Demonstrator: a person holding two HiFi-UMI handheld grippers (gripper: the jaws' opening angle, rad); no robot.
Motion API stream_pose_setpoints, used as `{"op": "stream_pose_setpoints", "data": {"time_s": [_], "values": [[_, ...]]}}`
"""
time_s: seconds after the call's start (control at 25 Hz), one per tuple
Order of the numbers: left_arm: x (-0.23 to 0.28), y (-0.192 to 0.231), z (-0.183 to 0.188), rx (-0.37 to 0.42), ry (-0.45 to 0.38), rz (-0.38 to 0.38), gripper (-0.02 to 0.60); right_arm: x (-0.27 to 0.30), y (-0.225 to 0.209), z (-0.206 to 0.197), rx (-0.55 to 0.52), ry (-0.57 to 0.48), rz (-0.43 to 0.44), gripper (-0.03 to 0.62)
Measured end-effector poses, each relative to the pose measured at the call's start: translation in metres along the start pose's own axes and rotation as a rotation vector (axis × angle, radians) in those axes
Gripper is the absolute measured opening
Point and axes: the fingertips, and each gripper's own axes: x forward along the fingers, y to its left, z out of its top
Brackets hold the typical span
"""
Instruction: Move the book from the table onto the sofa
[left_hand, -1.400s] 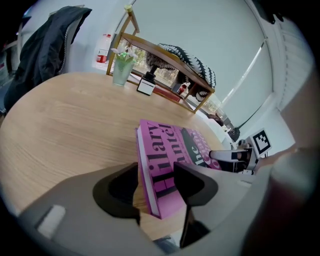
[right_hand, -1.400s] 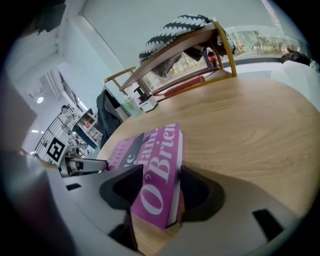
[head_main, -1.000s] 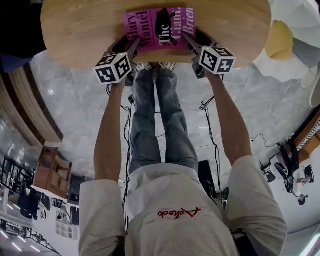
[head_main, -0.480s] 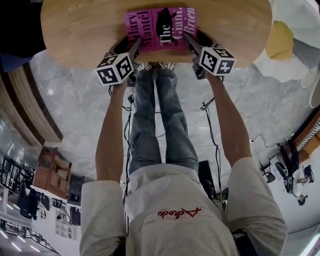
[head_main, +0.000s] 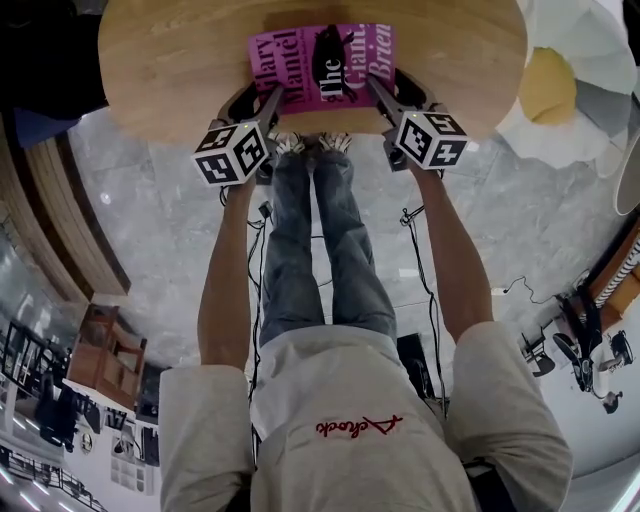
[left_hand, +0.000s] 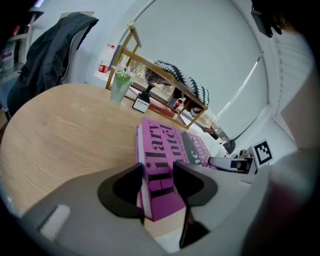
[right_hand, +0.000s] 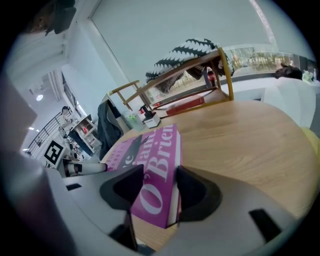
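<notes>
The pink book (head_main: 320, 60) lies flat at the near edge of the round worktop (head_main: 170, 60), long side running left to right, with the left tongs (head_main: 272, 96) and right tongs (head_main: 372, 86) each pinching one near corner.

Pink book (head_main: 320, 65) cover reads "Hilary Mantel" and "The Giant, O'Brien"; the shirt (head_main: 300, 390) carries red script, illegible.

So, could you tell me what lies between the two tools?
The pink book: in the head view its near edge spans the gap, with the left tool and right tool on its corners.
</notes>
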Motion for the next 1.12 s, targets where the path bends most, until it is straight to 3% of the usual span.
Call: {"op": "stream_pose_setpoints", "data": {"time_s": [0.52, 1.12], "values": [[-0.102, -0.072, 0.102, 0.11, -0.176, -0.029, 0.199, -0.091, 0.077, 0.108, -0.085, -0.18, 0.007, 0.204], [-0.214, -0.145, 0.168, 0.203, -0.303, -0.088, 0.199, -0.199, 0.16, 0.18, -0.154, -0.349, -0.016, 0.204]]}}
